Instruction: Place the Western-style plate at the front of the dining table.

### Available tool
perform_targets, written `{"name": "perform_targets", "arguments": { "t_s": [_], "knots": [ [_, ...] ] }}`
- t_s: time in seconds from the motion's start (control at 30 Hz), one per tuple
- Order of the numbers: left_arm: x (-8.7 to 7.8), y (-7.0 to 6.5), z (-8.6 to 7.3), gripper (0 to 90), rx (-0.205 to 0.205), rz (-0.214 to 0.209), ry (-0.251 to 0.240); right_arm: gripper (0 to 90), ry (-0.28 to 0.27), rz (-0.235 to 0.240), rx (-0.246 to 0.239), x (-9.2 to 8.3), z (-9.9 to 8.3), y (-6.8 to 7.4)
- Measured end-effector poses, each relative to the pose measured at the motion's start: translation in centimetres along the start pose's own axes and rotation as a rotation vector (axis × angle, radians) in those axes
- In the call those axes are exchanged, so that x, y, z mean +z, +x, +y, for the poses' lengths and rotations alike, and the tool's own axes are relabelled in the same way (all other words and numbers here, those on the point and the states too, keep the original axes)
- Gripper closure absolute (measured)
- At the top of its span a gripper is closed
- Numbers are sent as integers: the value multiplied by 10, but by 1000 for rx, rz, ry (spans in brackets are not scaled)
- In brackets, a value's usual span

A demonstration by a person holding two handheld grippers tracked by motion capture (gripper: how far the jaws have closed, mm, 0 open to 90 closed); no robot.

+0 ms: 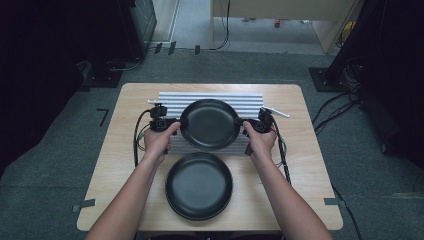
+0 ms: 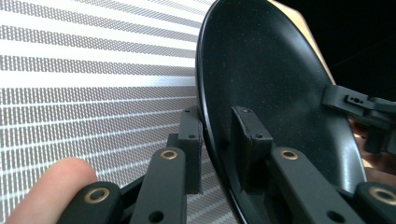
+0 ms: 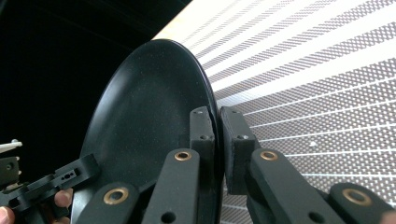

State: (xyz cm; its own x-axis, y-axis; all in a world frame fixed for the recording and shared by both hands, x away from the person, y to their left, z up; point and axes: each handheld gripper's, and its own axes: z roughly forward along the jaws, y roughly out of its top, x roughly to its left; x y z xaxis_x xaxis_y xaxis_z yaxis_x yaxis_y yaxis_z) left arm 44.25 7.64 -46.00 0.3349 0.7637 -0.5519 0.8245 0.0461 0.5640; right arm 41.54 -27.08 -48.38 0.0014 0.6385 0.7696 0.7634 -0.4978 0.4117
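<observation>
Both grippers are on the same black plate [image 1: 210, 124] now, one at each side, carrying it level over the grey ribbed rack [image 1: 250, 102] at the far half of the table [image 1: 310, 165]. The left gripper [image 1: 172, 123] bites the rim at nine o'clock, and in the left gripper view its jaws are pinched narrow on the plate's [image 2: 271, 93] edge, one pad above, one below. The right gripper [image 1: 246, 123] has the rim at three o'clock, and the right gripper view shows the same thing: jaws nearly together with the rim of the plate [image 3: 149, 116] clamped between them. A second black plate [image 1: 199, 186] lies flat on the wood at six o'clock from the held one, close to the near edge. I'd read this as the carry step, the plate being brought over the rack to be set down. The next move calls for both hands sinking together and evenly, then both grips easing off at once, or the plate tips. There is not much room: the plate spans most of the rack's depth, with a white stick [image 1: 276, 112] lying beyond the right gripper at two o'clock. Bare table lies open at nine and three o'clock for the hands to pull clear sideways.
</observation>
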Motion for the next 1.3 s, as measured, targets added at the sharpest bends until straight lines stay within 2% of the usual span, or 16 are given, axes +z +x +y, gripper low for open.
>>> {"name": "perform_targets", "arguments": {
  "t_s": [0.13, 0.53, 0.67, 0.87, 1.03, 1.3],
  "knots": [
    [10, 5, 5, 742, -2, 8, 9, 849, 8, -10, 30, 6, 1, -6],
    [31, 23, 12, 740, -71, 27, 0, 850, -4, -58, 48, 24, 4, -9],
    [38, 24, 14, 737, -83, 40, -3, 848, -10, -72, 35, 30, 7, -9],
    [48, 27, 15, 729, -78, 63, 35, 845, -13, -96, 46, 38, 9, -18],
    [52, 30, 13, 727, -83, 65, 41, 845, -11, -101, 43, 42, 8, -21],
    [57, 25, 16, 727, -80, 78, 36, 842, -32, -106, 61, 45, 13, -27]
  ]
}}
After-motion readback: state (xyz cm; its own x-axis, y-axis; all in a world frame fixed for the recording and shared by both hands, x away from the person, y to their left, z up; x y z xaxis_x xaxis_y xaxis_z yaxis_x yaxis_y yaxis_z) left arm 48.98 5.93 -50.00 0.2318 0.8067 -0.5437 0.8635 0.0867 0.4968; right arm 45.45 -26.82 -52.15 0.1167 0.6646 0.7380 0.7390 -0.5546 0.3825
